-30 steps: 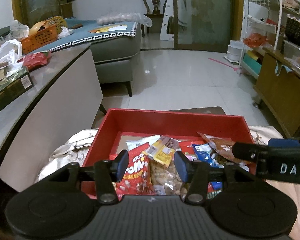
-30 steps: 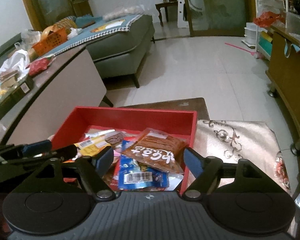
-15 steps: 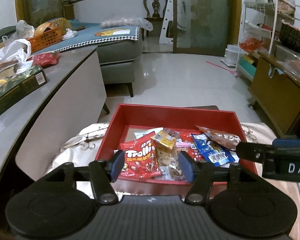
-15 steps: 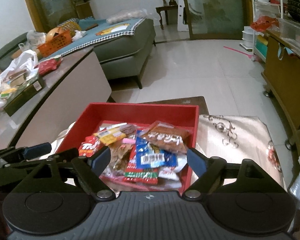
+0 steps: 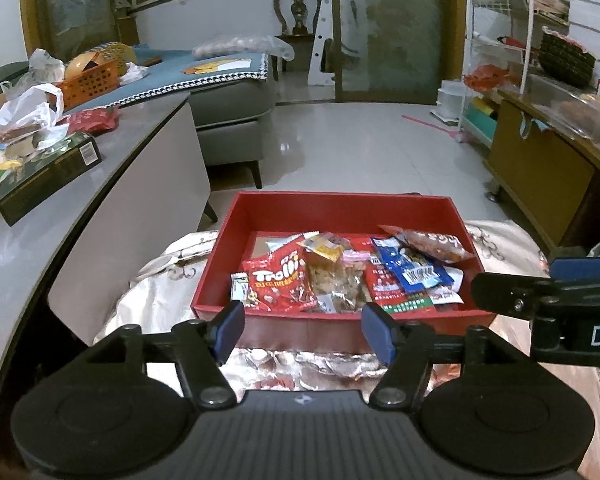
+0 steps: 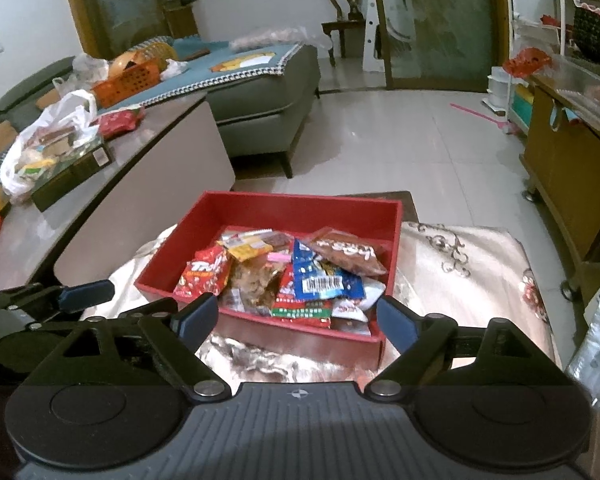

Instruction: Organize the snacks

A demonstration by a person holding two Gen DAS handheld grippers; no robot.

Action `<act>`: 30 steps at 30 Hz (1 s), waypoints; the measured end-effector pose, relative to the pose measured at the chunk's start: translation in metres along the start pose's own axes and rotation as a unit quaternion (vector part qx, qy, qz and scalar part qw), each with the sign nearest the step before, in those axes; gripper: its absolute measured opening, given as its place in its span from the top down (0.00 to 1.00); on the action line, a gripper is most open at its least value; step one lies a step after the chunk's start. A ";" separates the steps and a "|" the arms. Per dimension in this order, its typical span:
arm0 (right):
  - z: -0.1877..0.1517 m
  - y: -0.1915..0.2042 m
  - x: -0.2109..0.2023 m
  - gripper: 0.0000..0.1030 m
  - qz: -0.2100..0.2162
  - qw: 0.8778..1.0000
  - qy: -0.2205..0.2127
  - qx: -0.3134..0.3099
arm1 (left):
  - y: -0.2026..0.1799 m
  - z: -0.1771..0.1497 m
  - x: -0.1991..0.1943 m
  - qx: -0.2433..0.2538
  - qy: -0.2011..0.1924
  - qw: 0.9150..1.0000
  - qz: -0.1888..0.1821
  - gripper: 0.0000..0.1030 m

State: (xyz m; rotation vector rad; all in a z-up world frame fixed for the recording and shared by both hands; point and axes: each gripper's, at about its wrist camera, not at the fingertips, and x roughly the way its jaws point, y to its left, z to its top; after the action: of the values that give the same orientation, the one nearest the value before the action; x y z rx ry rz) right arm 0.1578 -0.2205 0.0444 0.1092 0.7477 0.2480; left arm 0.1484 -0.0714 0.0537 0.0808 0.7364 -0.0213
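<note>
left gripper [image 5: 302, 330]: jaws apart, nothing between the pads; they've just been opening. Sits short of the near wall of the tray.
right gripper [image 6: 296, 320]: jaws wide, nothing held; also just been opening. Near the tray's near-right corner.
red tray [image 5: 340, 210]: on a shiny patterned cloth [image 6: 472, 280], at 12 o'clock from both grippers. Stiff walls, open top; far half of the floor bare.
snack pile: all heaped in the near half of the tray, overlapping, none outside it that I can see.
Trolli bag [image 5: 278, 282]: 11 o'clock in left view, lying flat, near-left of the pile. Light, crinkly film, slick. Best grip is probably on a sealed edge, not the puffed middle.
clear cracker pack [image 5: 336, 280]: just right of the Trolli bag. Contents look brittle, so pinch the seam softly.
blue packet [image 6: 324, 280]: top of the pile, barcode up, 12 o'clock in right view. Thin, floppy; will likely droop when lifted.
brown pouch [image 6: 350, 256]: leans on the far-right side of the pile, over the blue packet. Light, stiffer looking.
handling note: everything light and slippery; packets overlap, so lifting one may drag a neighbour.
task status: looks nearly done, snacks gathered in the tray.
</note>
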 end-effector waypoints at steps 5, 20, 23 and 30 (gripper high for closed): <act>-0.006 -0.004 -0.008 0.12 -0.003 1.000 0.000 0.006 | 0.003 -0.004 -0.007 -0.013 0.002 1.000 -0.026 0.41; -0.019 -0.001 -0.034 0.10 0.007 1.000 -0.006 -0.002 | 0.008 -0.023 -0.034 -0.028 -0.007 0.998 -0.064 0.26; -0.025 -0.001 -0.037 0.10 0.005 1.000 -0.004 -0.002 | 0.009 -0.026 -0.037 -0.034 -0.004 0.998 -0.058 0.19; -0.033 -0.001 -0.048 0.09 0.005 1.000 -0.004 0.000 | 0.017 -0.034 -0.044 -0.048 -0.006 0.998 -0.044 0.11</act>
State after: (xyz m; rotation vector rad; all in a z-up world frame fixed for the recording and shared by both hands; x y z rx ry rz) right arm 0.1020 -0.2340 0.0516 0.1146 0.7390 0.2566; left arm 0.0937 -0.0522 0.0590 -0.0434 0.7282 -0.0706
